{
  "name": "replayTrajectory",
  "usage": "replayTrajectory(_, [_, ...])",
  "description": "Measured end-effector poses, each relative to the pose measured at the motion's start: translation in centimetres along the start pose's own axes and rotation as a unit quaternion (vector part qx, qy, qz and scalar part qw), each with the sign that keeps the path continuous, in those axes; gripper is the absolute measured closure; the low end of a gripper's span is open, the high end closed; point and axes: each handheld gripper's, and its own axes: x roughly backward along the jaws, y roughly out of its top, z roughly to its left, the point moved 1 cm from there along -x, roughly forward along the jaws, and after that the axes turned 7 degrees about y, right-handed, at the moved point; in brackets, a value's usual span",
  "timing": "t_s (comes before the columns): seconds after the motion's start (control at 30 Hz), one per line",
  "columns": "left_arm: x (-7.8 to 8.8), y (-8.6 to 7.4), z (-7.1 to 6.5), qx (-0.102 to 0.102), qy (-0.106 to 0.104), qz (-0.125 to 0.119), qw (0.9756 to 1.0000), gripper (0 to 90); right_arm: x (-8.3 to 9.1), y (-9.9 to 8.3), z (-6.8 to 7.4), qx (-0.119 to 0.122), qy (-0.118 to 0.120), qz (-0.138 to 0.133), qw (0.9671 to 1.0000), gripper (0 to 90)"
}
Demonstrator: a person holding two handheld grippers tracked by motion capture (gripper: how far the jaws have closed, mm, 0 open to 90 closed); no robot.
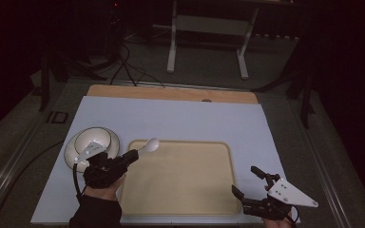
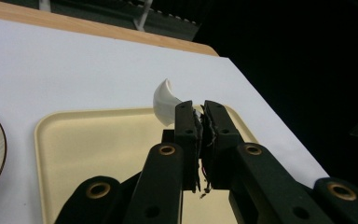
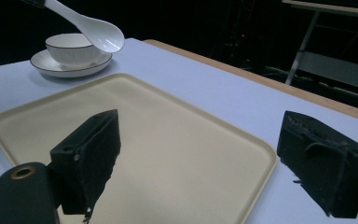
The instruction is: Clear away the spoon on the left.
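Two grippers: one in each hand, both low at the near side of the worktop (image 1: 180,118).
Left gripper (image 1: 132,155): fingers (image 2: 186,126) closed tight on the handle of a white spoon (image 1: 149,145), held over the tray's far left corner.
Spoon: bowl end points away from the fingers; in the right gripper view it hangs in the air in front of the bowl (image 3: 72,48).
Right gripper (image 1: 247,181): fingers (image 3: 91,154) spread wide apart, holding nothing, at the tray's near right corner.
Tray (image 1: 180,190): cream, bare, lying flat in the middle of the worktop.
Bowl: white with a dark rim, standing on a plate (image 1: 71,152) just left of the tray.
Worktop: white sheet over a wooden board (image 1: 171,92).
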Motion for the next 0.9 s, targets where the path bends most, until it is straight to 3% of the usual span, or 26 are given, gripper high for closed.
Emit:
replayTrajectory(0.57, [-0.5, -2.4, -0.6, 0.018, 0.017, -0.045, 0.9987, 85.6, 0.0, -0.1, -0.1, -0.005, -0.002, 0.000, 1.0000, 13.4])
replayTrajectory(0.9, [-3.1, -4.8, -0.5, 0.021, 0.028, -0.056, 0.9978, 85.5, -0.4, -0.2, 0.0, -0.004, 0.002, 0.007, 1.0000, 13.4])
